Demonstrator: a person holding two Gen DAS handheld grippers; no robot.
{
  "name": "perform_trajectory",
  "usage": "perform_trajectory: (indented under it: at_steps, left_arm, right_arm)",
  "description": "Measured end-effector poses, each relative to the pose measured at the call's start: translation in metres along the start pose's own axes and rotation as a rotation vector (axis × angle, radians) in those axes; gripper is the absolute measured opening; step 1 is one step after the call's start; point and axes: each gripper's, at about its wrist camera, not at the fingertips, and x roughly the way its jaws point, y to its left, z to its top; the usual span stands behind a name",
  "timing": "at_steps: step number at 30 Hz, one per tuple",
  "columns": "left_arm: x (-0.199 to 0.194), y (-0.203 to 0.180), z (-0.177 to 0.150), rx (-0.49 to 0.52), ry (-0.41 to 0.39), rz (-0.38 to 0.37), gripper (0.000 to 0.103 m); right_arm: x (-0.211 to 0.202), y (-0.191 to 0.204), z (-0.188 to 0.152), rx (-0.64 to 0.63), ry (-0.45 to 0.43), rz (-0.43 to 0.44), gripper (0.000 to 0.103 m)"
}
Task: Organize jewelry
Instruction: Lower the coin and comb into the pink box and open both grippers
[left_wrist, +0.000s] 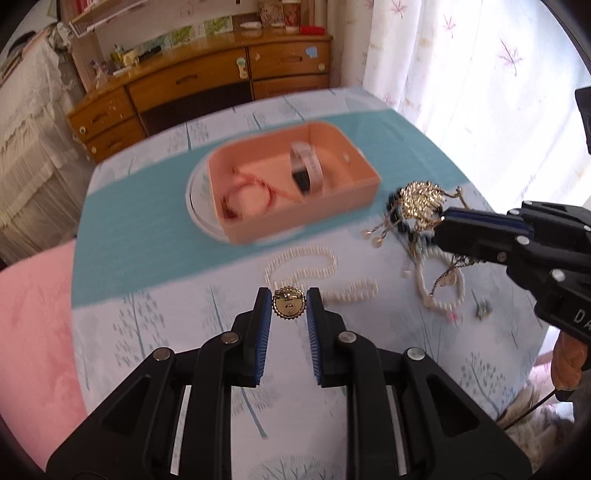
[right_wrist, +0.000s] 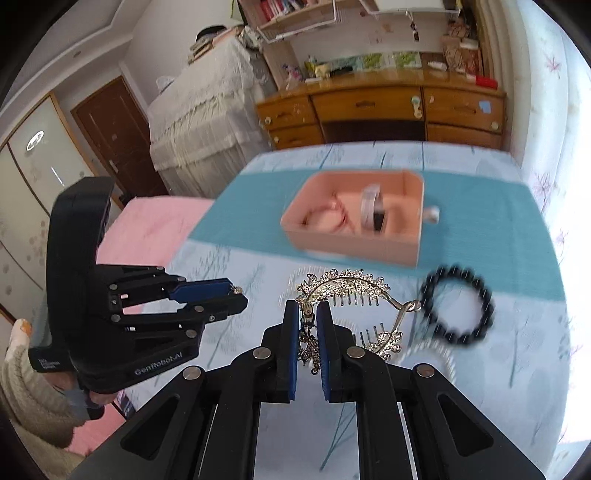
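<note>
My left gripper (left_wrist: 289, 303) is shut on a round gold brooch (left_wrist: 289, 306) and holds it above the table; it also shows in the right wrist view (right_wrist: 236, 293). My right gripper (right_wrist: 307, 314) is shut on a gold and silver hair comb (right_wrist: 347, 286), lifted above the table; it also shows in the left wrist view (left_wrist: 441, 218) with the comb (left_wrist: 421, 201). A pink open box (left_wrist: 295, 206) holds a red cord bracelet (left_wrist: 251, 190) and a white and black band (left_wrist: 308, 168). The box shows ahead in the right wrist view (right_wrist: 354, 243).
White bead necklaces (left_wrist: 317, 271) and a tangle of chains (left_wrist: 443, 280) lie on the tree-print tablecloth (left_wrist: 166, 332). A black bead bracelet (right_wrist: 458, 306) lies right of the comb. A pink cushion (left_wrist: 33, 332) sits left, a wooden dresser (left_wrist: 207, 85) behind.
</note>
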Motion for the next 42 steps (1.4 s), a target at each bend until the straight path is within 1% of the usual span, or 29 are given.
perform_trajectory:
  at_steps: [4, 9, 12, 15, 18, 19, 21, 22, 23, 26, 30, 34, 37, 39, 42]
  left_arm:
    - [0.012, 0.007, 0.046, 0.01, -0.03, 0.017, 0.016]
    - [0.049, 0.026, 0.098, -0.031, -0.023, 0.035, 0.016]
    - [0.075, 0.033, 0.116, -0.034, -0.01, 0.055, 0.016]
    - [0.105, 0.038, 0.123, -0.043, 0.028, 0.049, 0.017]
    - [0.123, 0.04, 0.12, -0.057, 0.071, 0.024, 0.018]
    - [0.125, 0.041, 0.117, -0.06, 0.072, 0.021, 0.021]
    - [0.124, 0.044, 0.111, -0.069, 0.062, 0.019, 0.033]
    - [0.121, 0.047, 0.107, -0.077, 0.052, 0.023, 0.042]
    - [0.117, 0.049, 0.104, -0.085, 0.039, 0.025, 0.047]
    - [0.1, 0.059, 0.09, -0.118, 0.01, 0.025, 0.048]
    - [0.076, 0.071, 0.07, -0.159, -0.029, 0.016, 0.048]
    - [0.065, 0.078, 0.046, -0.182, -0.027, 0.019, 0.048]
    - [0.061, 0.082, 0.033, -0.193, -0.016, 0.026, 0.048]
    - [0.059, 0.086, 0.026, -0.208, -0.011, 0.035, 0.048]
    - [0.06, 0.091, 0.021, -0.234, -0.002, 0.027, 0.048]
  right_arm:
    - [-0.002, -0.011, 0.046, -0.006, -0.064, -0.042, 0.009]
    - [0.013, -0.029, 0.095, 0.004, -0.107, -0.106, 0.009]
    - [0.028, -0.042, 0.117, 0.021, -0.099, -0.132, 0.009]
    - [0.052, -0.054, 0.131, 0.02, -0.076, -0.17, 0.009]
    - [0.082, -0.064, 0.135, 0.01, -0.038, -0.204, 0.009]
    - [0.092, -0.066, 0.135, 0.006, -0.021, -0.211, 0.009]
    - [0.108, -0.067, 0.13, -0.007, 0.003, -0.224, 0.009]
    - [0.116, -0.066, 0.128, -0.02, 0.013, -0.234, 0.009]
    - [0.124, -0.065, 0.126, -0.033, 0.021, -0.244, 0.009]
    - [0.145, -0.06, 0.121, -0.076, 0.044, -0.275, 0.01]
    - [0.172, -0.054, 0.115, -0.112, 0.077, -0.295, 0.01]
    - [0.193, -0.044, 0.113, -0.122, 0.096, -0.268, 0.01]
    - [0.2, -0.026, 0.113, -0.153, 0.098, -0.248, 0.01]
    - [0.206, -0.013, 0.112, -0.179, 0.103, -0.236, 0.01]
    - [0.22, 0.004, 0.11, -0.206, 0.132, -0.222, 0.01]
